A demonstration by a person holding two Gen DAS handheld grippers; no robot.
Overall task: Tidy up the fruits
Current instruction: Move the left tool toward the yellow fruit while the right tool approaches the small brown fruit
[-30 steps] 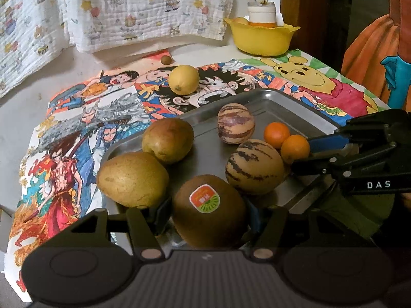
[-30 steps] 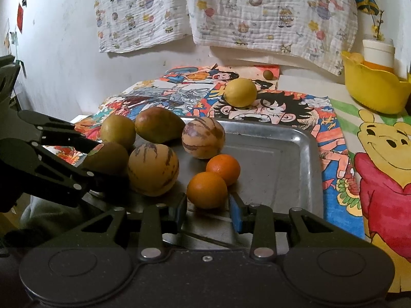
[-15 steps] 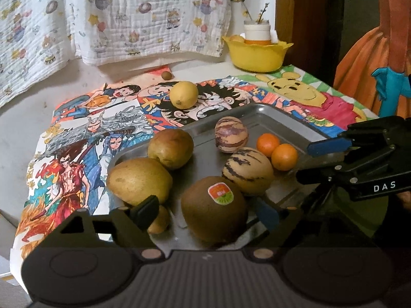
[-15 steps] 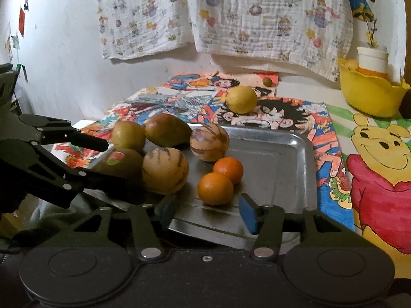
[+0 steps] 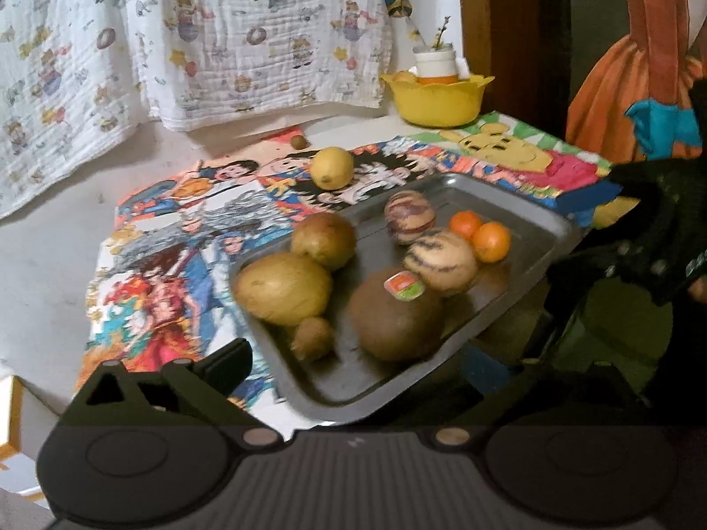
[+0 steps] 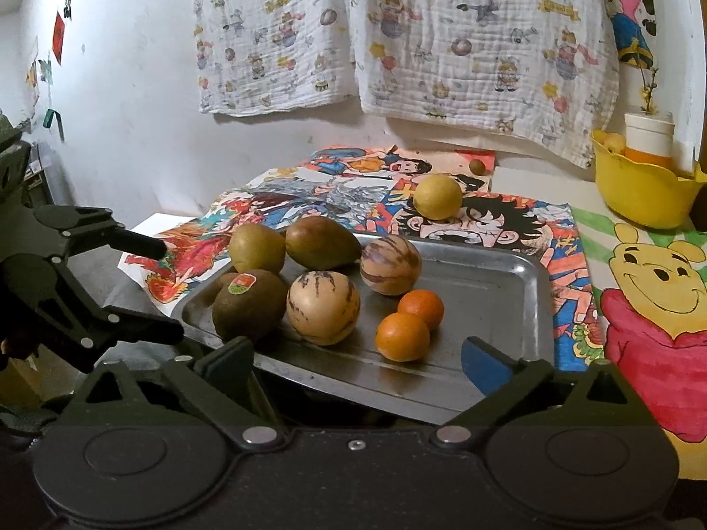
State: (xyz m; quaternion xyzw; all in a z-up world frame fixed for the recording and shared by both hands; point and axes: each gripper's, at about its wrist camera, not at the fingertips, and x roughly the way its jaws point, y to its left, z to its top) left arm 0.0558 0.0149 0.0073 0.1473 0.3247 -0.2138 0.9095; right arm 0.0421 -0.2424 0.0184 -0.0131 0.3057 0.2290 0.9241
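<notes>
A metal tray (image 5: 521, 185) (image 6: 495, 274) holds a stickered brown kiwi (image 5: 395, 316) (image 6: 249, 304), a small kiwi (image 5: 311, 338), two yellow-brown pears (image 5: 283, 287) (image 6: 320, 243), two striped melons (image 5: 442, 260) (image 6: 322, 307) and two oranges (image 5: 490, 240) (image 6: 402, 335). A lemon (image 5: 331, 168) (image 6: 437, 196) lies on the cartoon cloth behind the tray. My left gripper (image 5: 358, 360) is open and empty, just off the tray's near corner. My right gripper (image 6: 358, 355) is open and empty at the tray's front edge, before the oranges.
A yellow bowl (image 5: 437, 97) (image 6: 640, 190) with a white cup stands at the back right. A small brown fruit (image 5: 299, 141) (image 6: 477, 167) lies near the wall. A patterned cloth (image 6: 397, 35) hangs behind. The table edge drops off at the left (image 5: 13, 397).
My left gripper opened, let go of the stickered kiwi and drew back. My right gripper opened, let go of the front orange and drew back. The small kiwi came into sight.
</notes>
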